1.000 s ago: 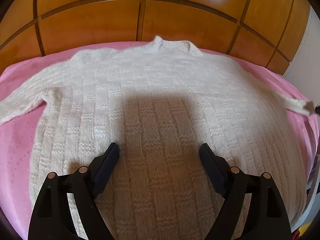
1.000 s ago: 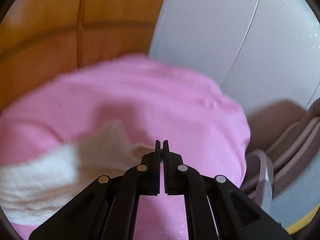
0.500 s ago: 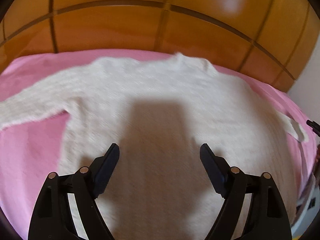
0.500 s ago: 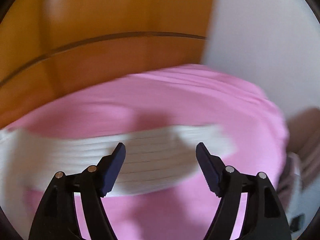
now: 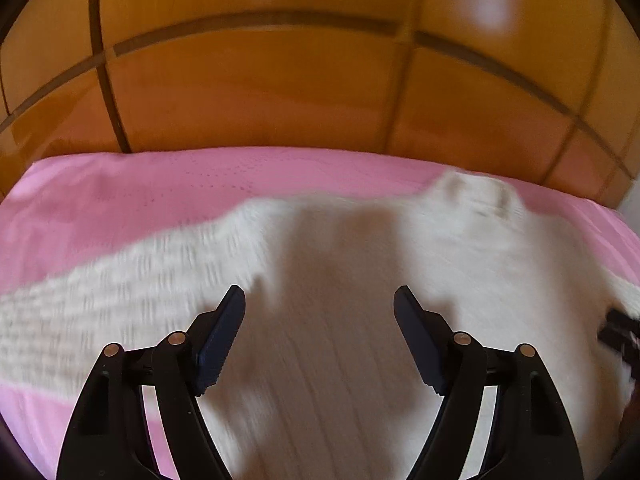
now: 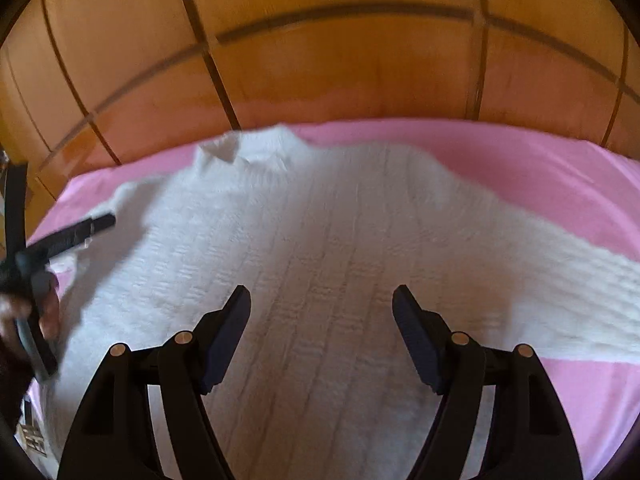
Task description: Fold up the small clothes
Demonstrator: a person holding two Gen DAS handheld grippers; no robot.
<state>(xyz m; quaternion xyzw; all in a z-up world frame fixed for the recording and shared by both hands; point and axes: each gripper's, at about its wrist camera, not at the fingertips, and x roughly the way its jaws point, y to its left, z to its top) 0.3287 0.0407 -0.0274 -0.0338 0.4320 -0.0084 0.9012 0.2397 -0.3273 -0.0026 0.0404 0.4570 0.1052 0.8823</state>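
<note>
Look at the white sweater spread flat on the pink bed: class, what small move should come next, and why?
Probably lower the left gripper onto the left sleeve and pinch it for a first fold inward. The sweater lies flat with both sleeves spread, neither gripper holds cloth, and the left jaws are closing with nothing between them. The right gripper is open.

The sweater is white, knitted with a raised block pattern in long stripes. The sheet under it is plain pink. The wall panels are orange-brown wood with darker lines. Both grippers are black.
</note>
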